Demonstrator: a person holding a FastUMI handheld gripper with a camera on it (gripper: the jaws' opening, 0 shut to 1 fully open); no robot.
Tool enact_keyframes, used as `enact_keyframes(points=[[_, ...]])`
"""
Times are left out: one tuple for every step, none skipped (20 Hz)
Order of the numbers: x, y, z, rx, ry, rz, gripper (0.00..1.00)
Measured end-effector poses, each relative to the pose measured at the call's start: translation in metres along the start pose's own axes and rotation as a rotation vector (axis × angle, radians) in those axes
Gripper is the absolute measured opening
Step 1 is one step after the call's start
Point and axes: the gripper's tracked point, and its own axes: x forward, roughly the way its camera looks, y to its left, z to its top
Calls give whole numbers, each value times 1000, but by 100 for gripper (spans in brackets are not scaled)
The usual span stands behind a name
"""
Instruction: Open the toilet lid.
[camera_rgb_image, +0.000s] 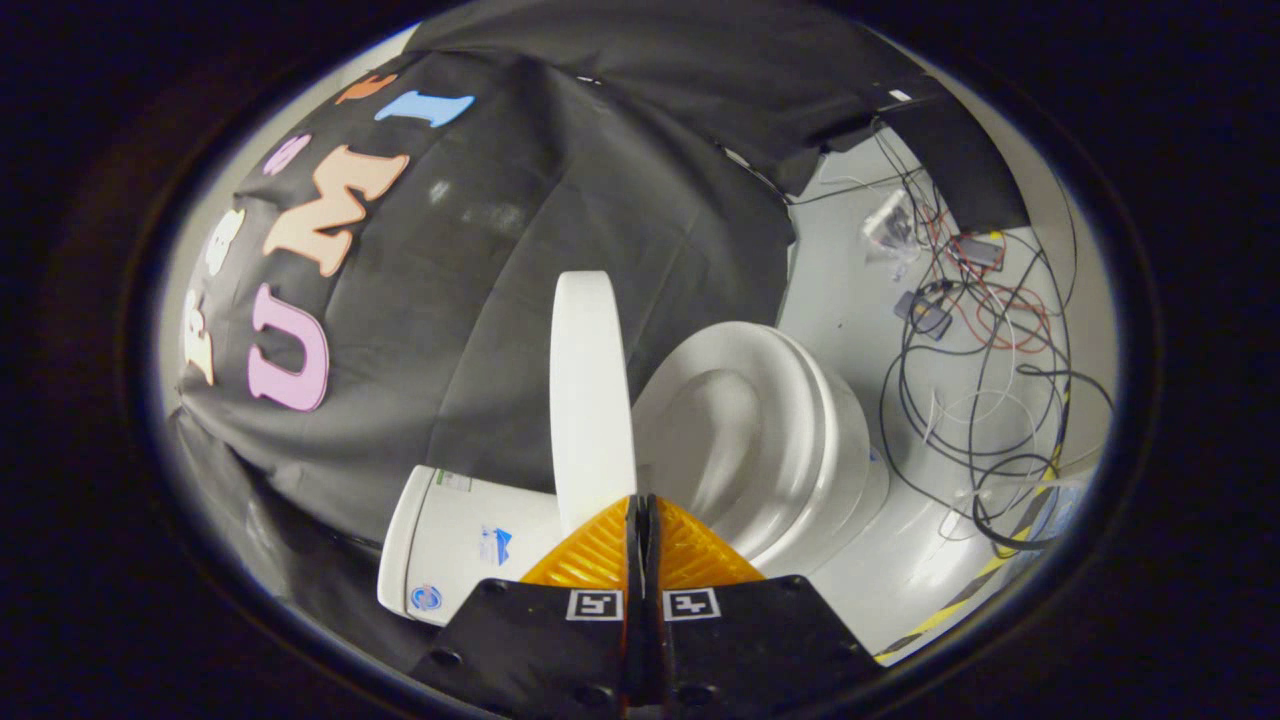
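Fingers of the gripper (640, 505) are pressed together, tips meeting with only a thin dark seam between them and nothing held in that seam. Each finger carries a small square marker near its base.

Just ahead of the tips stands the toilet lid (592, 390), raised and seen edge-on as a tall white slab with a rounded top. Its lower end sits right at the fingertips; whether the tips touch it cannot be told. To one side of the lid, next to the fingers, lies the white tank (455, 540), bearing a few small stickers. On the lid's other side the toilet seat (800, 400) and the bowl (725, 440) beneath it are exposed, the oval opening facing the camera, its inside blurred.

Beyond the toilet, the pale floor (850, 310) spreads out, strewn with a tangle of dark and red cables (985, 380) and a few small boxes among them. A yellow-and-black striped tape (975, 580) runs along the floor past the bowl. Behind the lid and tank hangs the black cloth wall (520, 260) of the booth.
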Motion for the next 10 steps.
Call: enact_keyframes(points=[[-1,5,1,-16,-4,-6,1],[-3,9,1,-30,-5,-14,1],[-4,13,2,-35,-9,-17,1],[-5,17,3,-45,-12,-18,0],[-6,22,0,-67,-14,-25,0],[-7,25,0,-85,-14,-32,1],[-9,31,0,-101,-13,-33,1],[-10,37,1,-112,-14,-30,0],[-12,42,1,-129,-18,-31,1],[-13,46,1,-141,-25,-42,0]])
